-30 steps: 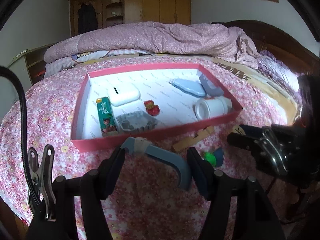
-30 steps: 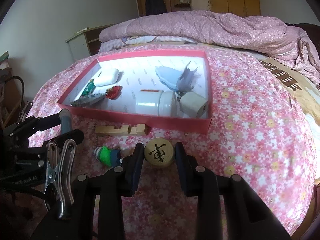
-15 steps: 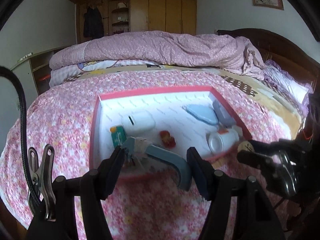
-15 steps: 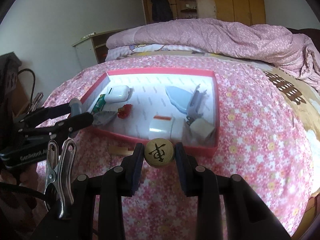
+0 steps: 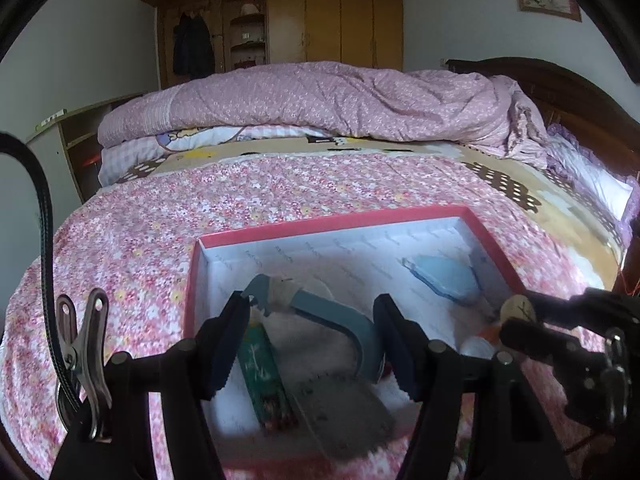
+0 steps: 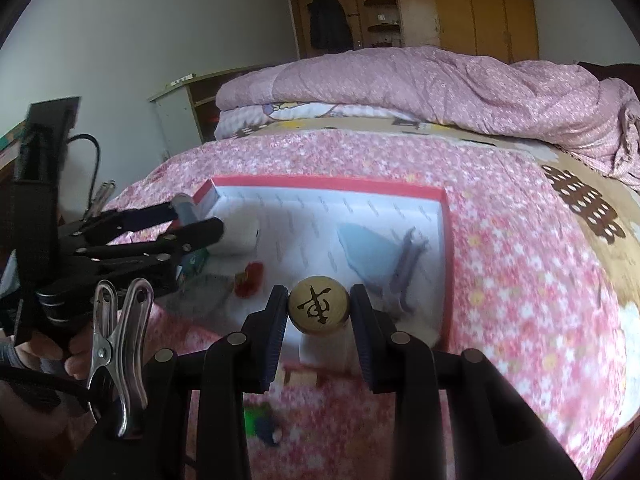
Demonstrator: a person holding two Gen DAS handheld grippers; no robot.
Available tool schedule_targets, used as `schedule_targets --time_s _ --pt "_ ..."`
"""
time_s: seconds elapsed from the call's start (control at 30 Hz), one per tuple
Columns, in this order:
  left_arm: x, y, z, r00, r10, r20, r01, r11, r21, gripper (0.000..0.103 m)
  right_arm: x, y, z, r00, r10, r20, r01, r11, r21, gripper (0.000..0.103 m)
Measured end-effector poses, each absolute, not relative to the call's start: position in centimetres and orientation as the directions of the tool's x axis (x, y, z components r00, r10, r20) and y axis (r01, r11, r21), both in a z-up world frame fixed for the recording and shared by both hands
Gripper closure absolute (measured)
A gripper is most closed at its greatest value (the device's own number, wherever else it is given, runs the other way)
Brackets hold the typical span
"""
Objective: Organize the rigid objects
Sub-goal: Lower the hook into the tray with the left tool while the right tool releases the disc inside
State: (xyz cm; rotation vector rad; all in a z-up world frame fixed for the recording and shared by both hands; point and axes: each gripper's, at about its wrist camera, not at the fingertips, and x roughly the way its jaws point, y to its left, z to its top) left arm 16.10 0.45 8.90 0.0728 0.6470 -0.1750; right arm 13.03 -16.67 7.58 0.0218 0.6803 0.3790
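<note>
Both hand-held grippers now over red box (image 6: 447, 240), wooden disc (image 6: 319, 309) clamped — right hand-held gripper (image 6: 319, 312)

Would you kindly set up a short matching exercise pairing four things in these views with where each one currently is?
Things:
1. wooden disc
2. blue curved piece
3. green toy
4. red toy

Places:
A. on the bedspread outside the box
B. in the left gripper
C. on the box floor
D. in the right gripper

Pairs: 1-D, 2-B, 3-A, 4-C
</note>
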Motion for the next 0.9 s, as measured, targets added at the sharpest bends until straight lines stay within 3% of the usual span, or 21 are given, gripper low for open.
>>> schedule_targets --time_s 0.37,0.9 --pt "22.2 0.7 7.2 0.739 -0.115 -0.664 0.150 0.989 -0.004 0.035 15.9 -16.4 6.4 0.691 0.345 -0.635 -0.330 0.932 0.147 0.070" --pt "23.9 1.3 6.3 0.703 -0.078 -0.707 0.083 0.996 -0.027 0.033 16.9 -16.4 5.4 0.693 0.319 -0.647 -0.307 0.942 0.136 0.070"
